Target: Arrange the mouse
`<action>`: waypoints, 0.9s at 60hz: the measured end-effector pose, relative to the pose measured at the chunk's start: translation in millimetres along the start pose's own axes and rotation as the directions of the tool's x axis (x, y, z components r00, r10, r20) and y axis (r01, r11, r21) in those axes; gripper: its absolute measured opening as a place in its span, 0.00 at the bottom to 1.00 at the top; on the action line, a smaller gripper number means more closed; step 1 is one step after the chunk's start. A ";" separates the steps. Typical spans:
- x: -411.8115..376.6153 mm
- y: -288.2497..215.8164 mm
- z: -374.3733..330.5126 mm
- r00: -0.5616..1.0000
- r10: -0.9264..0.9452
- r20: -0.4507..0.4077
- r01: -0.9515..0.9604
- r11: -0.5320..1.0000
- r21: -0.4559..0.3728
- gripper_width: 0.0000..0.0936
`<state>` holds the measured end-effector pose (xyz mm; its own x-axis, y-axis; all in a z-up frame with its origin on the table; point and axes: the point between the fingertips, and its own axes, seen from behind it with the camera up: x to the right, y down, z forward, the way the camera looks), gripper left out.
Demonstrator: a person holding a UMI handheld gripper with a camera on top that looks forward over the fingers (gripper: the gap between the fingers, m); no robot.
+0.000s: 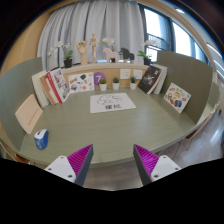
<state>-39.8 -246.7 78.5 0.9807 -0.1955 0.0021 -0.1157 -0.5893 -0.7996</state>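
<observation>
My gripper is open and empty, its two fingers with magenta pads spread wide over the near edge of the grey-green table. Nothing stands between the fingers. I see no mouse in this view. A white mat with dark print lies flat at the far middle of the table, well beyond the fingers.
A small blue and white object lies near the table's left edge. Books and cards lean along the back and sides, with small pots and a purple item at the back. Windows and curtains stand behind.
</observation>
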 end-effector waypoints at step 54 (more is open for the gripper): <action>-336.2 37.9 110.1 0.953 -0.178 0.246 0.219 0.963 -0.154 0.64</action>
<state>-356.5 -117.0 -18.7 0.9938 0.1111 -0.0037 0.0793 -0.7316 -0.6771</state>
